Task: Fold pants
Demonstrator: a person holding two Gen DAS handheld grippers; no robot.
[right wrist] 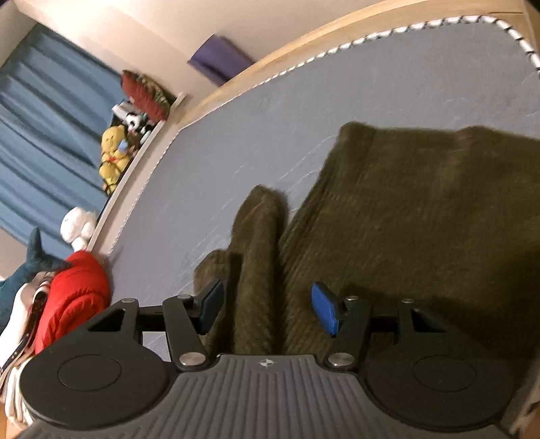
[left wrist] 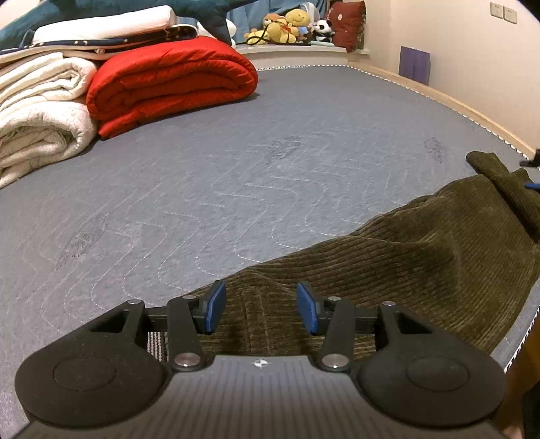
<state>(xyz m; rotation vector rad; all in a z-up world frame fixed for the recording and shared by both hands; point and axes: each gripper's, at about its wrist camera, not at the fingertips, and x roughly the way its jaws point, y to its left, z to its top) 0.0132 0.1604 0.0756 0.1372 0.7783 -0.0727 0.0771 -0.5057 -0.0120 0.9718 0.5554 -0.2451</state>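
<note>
Dark olive corduroy pants [left wrist: 405, 263] lie on the grey quilted mattress [left wrist: 236, 152], spreading from the lower middle to the right edge of the left wrist view. My left gripper [left wrist: 261, 304] hangs over their near end, open, blue pads apart with only fabric below. In the right wrist view the pants [right wrist: 422, 209] cover the right half, and a narrow raised fold [right wrist: 260, 243] runs toward the camera. My right gripper [right wrist: 268, 309] is open, its fingers on either side of that fold, and the pads do not press it. That view is a little blurred.
A folded red quilt [left wrist: 175, 81] and rolled white blankets [left wrist: 40, 111] are stacked at the far left of the bed. Plush toys [left wrist: 290, 27] sit on a ledge behind. The wooden bed frame [left wrist: 455, 104] and wall run along the right.
</note>
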